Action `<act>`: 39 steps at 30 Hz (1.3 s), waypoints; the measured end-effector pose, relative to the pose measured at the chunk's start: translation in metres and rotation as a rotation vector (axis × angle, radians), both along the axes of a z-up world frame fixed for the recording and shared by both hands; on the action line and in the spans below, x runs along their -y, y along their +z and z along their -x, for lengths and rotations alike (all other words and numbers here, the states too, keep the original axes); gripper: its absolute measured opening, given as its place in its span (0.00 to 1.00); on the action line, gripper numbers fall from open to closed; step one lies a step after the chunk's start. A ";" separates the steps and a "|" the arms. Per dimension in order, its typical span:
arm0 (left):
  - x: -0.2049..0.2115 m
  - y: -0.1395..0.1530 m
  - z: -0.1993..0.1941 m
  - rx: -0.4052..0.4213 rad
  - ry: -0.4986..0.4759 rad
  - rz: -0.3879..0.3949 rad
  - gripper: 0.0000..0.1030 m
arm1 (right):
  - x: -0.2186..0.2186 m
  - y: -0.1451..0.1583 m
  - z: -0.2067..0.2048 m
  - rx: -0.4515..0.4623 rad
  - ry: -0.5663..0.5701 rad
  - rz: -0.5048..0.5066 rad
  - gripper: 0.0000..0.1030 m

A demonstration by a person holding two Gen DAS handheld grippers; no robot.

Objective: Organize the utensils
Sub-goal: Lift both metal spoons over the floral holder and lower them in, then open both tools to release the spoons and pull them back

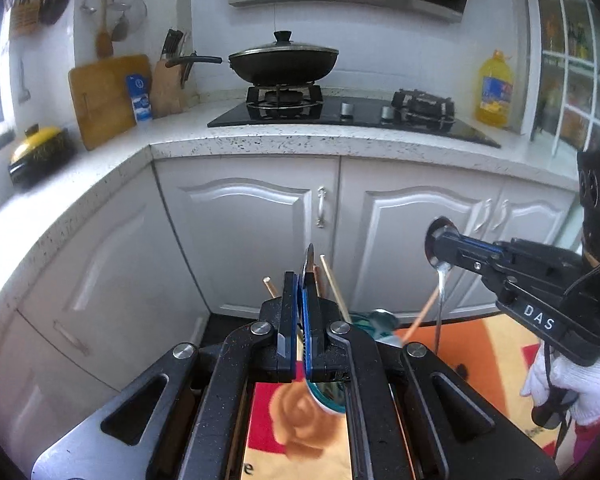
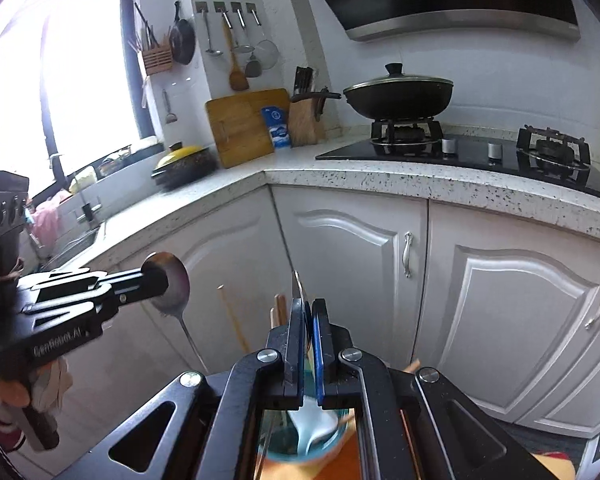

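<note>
Left gripper [image 1: 300, 280]: jaws pressed on the bowl of a metal spoon [image 1: 309, 258], seen edge-on between the pads. From the right wrist view the same spoon [image 2: 174, 284] shows its round bowl beside the fingertips, handle hanging down; the handle's lower end is lost behind the right gripper's body.

Right gripper [image 2: 308, 308]: jaws pinching a second spoon [image 2: 297, 280], only a thin edge visible above the pads. In the left wrist view this spoon [image 1: 440, 276] hangs from the fingertips, handle pointing down toward the cup.

Cup [image 1: 328, 398]: teal, below both grippers, mostly hidden by the gripper frames. Its base and what it stands on cannot be made out. Inside it, a white spoon [image 2: 312, 424] is partly visible through the right gripper's frame.

Chopsticks [image 1: 334, 284]: several wooden sticks rise from the cup area; their lower ends are covered by the fingers. Count is unclear.

A gloved hand [image 1: 568, 380] holds the right gripper's grip; its lower part is cut off at the frame edge.

Background: white cabinets [image 1: 244, 224], speckled counter [image 1: 340, 140], lidded wok [image 1: 284, 62] on the stove. The window [image 2: 60, 80] is blown out.
</note>
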State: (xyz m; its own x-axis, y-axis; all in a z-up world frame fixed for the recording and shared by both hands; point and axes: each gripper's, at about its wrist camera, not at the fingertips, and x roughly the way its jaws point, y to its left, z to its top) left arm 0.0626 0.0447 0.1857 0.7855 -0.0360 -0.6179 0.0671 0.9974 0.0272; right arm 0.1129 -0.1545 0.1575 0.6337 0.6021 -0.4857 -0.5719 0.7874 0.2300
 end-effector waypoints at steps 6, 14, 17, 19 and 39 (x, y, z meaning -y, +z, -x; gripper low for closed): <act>0.001 -0.025 -0.023 -0.026 0.029 -0.040 0.00 | -0.027 -0.021 -0.020 0.032 -0.015 0.061 0.03; 0.006 -0.047 -0.033 -0.044 0.035 -0.068 0.00 | -0.036 -0.031 -0.033 0.074 -0.032 0.080 0.03; 0.009 -0.054 -0.033 -0.050 0.031 -0.076 0.00 | -0.037 -0.035 -0.035 0.074 -0.031 0.086 0.03; 0.010 -0.059 -0.033 -0.063 0.028 -0.072 0.00 | -0.037 -0.040 -0.032 0.059 -0.017 0.090 0.03; 0.015 -0.091 -0.014 -0.185 0.041 0.057 0.39 | 0.004 -0.077 0.006 -0.162 0.059 0.076 0.27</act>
